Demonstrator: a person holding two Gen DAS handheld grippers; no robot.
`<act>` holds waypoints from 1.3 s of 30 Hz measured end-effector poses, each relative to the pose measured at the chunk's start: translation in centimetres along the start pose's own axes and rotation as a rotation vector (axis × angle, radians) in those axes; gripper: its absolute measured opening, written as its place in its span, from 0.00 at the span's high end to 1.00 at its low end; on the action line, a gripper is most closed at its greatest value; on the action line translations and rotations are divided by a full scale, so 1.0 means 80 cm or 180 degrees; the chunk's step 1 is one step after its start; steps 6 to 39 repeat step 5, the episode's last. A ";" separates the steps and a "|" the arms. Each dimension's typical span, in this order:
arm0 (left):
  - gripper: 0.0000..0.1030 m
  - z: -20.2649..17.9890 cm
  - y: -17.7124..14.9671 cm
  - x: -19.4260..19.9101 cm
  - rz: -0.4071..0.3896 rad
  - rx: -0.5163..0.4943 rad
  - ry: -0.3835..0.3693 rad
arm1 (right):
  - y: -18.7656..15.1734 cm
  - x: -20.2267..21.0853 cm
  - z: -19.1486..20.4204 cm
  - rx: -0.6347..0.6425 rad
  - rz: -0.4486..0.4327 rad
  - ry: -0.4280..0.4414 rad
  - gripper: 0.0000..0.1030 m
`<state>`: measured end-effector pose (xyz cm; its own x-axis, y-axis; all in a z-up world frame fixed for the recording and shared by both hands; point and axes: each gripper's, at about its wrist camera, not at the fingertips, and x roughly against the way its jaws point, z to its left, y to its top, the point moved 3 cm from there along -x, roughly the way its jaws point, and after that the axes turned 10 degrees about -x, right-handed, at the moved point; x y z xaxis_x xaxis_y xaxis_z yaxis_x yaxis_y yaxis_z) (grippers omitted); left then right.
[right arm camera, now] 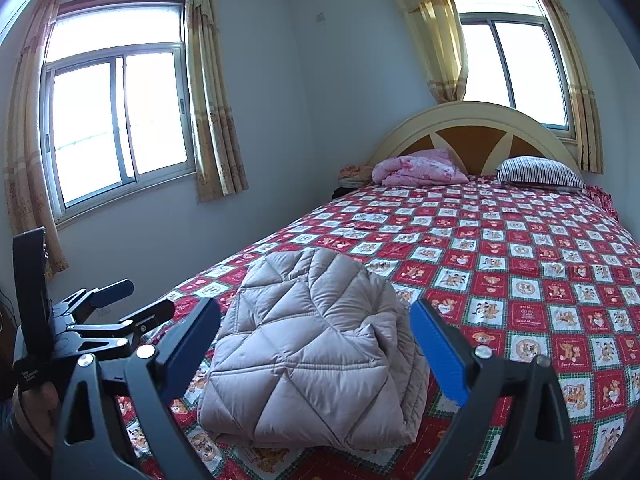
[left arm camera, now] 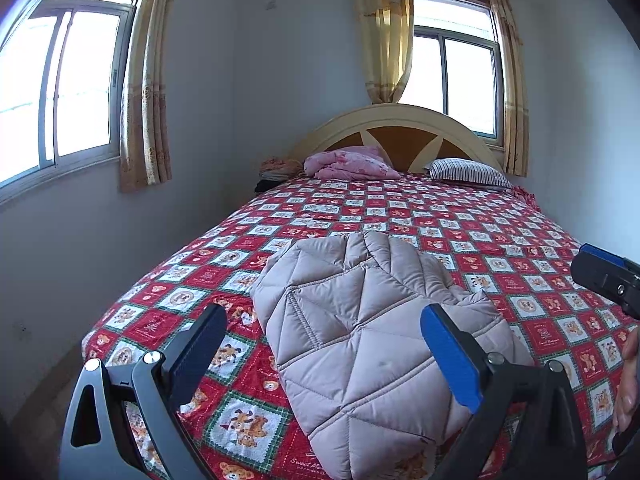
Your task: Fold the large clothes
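A beige quilted puffer jacket (left arm camera: pixel 368 332) lies folded into a compact bundle on the near part of the bed (left arm camera: pixel 520 240); it also shows in the right wrist view (right arm camera: pixel 316 356). My left gripper (left arm camera: pixel 324 320) is open and empty, held above and short of the bundle. My right gripper (right arm camera: pixel 316 312) is open and empty too, held above the bundle's near side. The right gripper's tip shows at the right edge of the left wrist view (left arm camera: pixel 608 276). The left gripper shows at the left of the right wrist view (right arm camera: pixel 116 308).
The bed has a red checked teddy-bear sheet (right arm camera: pixel 520 280). A pink blanket (right arm camera: pixel 420 168) and a striped pillow (right arm camera: pixel 540 174) lie by the headboard (right arm camera: pixel 472 124). Windows with yellow curtains (right arm camera: pixel 212 92) line the walls. A floor strip runs left of the bed (left arm camera: pixel 44 384).
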<state>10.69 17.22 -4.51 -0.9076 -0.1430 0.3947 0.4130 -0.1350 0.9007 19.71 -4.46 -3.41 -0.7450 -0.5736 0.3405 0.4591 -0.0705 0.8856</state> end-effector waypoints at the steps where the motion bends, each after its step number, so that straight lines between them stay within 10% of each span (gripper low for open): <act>1: 0.05 -0.001 0.000 0.000 -0.0003 -0.0010 -0.0007 | 0.000 0.000 -0.001 0.0000 0.0007 0.0000 0.05; 39: 0.05 -0.003 -0.001 -0.002 0.0004 -0.0010 -0.0022 | -0.002 -0.001 -0.002 -0.0002 0.0031 -0.0006 0.05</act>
